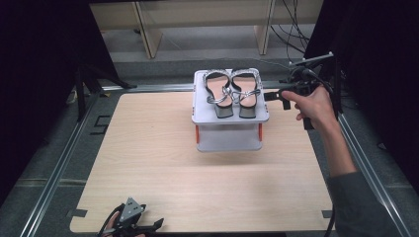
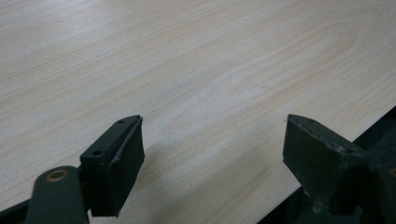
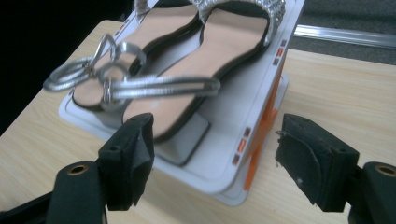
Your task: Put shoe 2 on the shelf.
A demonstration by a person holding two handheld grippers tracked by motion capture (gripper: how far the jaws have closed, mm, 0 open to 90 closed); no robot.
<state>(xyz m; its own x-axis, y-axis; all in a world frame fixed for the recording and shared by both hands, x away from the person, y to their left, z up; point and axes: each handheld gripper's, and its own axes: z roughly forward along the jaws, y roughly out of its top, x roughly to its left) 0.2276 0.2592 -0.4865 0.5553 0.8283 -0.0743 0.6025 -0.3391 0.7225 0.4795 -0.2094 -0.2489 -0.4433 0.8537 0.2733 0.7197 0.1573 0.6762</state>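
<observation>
Both sandals (image 1: 232,93) already up on the rack (image 1: 205,117), nothing grabbed. Right gripper (image 1: 276,95) at 3 o'clock, gaping wide; left gripper (image 2: 212,154) likewise, idle.

sandals (image 1: 232,91) — silver straps, tan insoles | rack (image 1: 230,118) — white, orange posts

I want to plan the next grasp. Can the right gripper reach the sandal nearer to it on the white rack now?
Probably yes. The right gripper is open beside the white rack, and in the right gripper view nothing stands between its jaws and the nearer sandal.
</observation>
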